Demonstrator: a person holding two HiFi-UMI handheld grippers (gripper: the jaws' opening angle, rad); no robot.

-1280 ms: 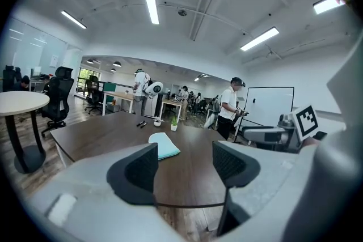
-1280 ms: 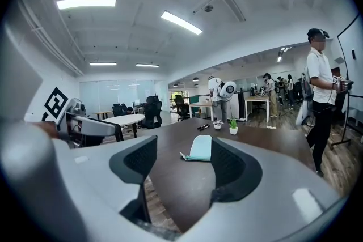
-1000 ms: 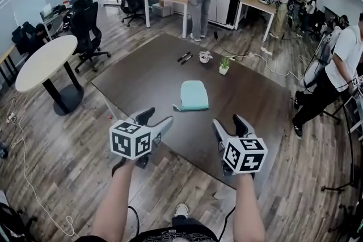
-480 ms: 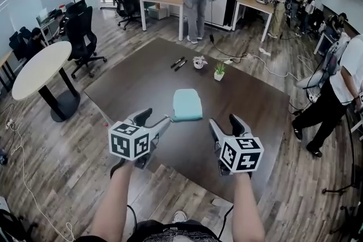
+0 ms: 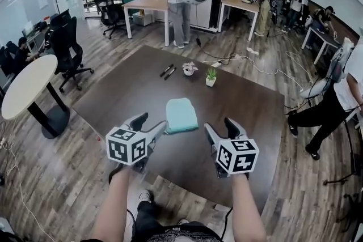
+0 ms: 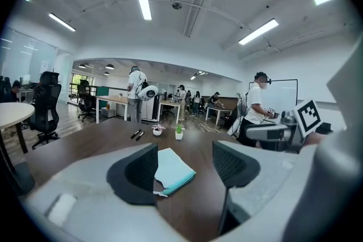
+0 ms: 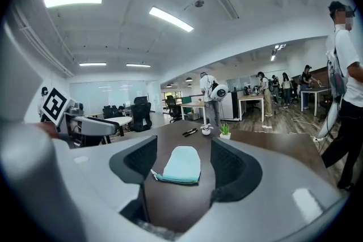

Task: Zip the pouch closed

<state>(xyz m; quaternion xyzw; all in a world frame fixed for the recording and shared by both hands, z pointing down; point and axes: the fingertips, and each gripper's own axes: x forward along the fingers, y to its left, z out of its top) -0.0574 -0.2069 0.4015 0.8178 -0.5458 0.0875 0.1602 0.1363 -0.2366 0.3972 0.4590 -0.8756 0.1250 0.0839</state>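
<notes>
Pouch [image 5: 181, 115] flat on bench [image 5: 113, 100]. Left claw [image 5: 150, 123], right claw [image 5: 220, 126]: both released, empty, flanking pouch's near edge, presumably staged for zipper grasp.

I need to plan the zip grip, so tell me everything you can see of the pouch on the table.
The pouch is a pale mint, soft fabric-looking piece lying flat on the dark brown table. Its far end is rounded and its near edge is straight, with a darker teal zipper band. A small white pull sticks out at the near left corner. Whether it is zipped cannot be told. The open left gripper is close to that corner, and the open right gripper is apart.
</notes>
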